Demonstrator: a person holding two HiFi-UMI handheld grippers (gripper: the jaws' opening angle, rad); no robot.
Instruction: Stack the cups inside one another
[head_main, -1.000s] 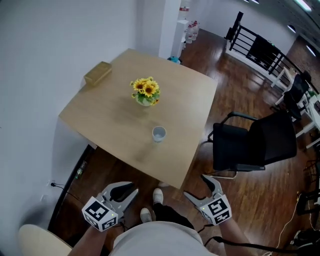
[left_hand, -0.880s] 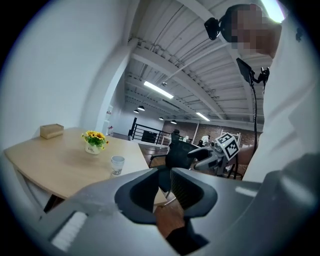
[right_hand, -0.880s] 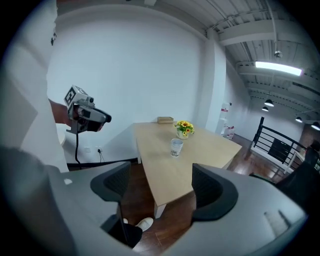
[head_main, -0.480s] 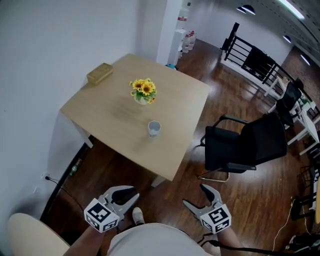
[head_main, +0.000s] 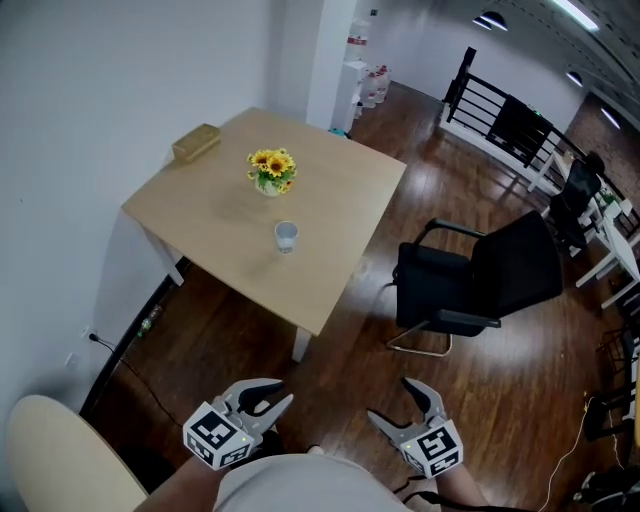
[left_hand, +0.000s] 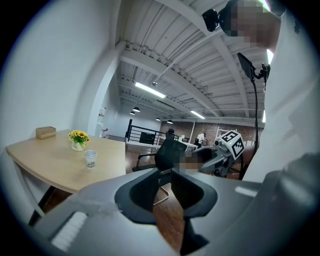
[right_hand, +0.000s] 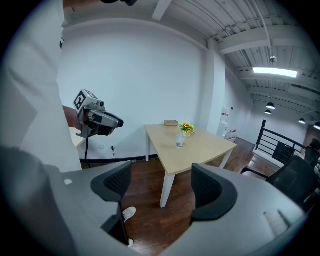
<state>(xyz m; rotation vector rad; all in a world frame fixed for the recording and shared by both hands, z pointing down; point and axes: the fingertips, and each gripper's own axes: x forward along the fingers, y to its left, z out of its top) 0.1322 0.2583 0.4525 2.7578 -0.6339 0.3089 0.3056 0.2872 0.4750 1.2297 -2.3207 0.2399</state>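
Observation:
A single pale cup stands on the light wooden table, near its front edge and well away from me. The same cup shows small in the left gripper view, and as cup in the right gripper view. My left gripper hangs low over the wood floor, its jaws slightly apart with nothing between them. My right gripper is beside it, jaws wide and closing, also empty. Both are far short of the table.
A pot of sunflowers and a tan box sit farther back on the table. A black office chair stands right of the table. A pale round seat is at my lower left. A white wall runs along the left.
The table and cup have drawn away up and to the left and look smaller, with more floor between them and me. Both grippers came back with me, still empty.

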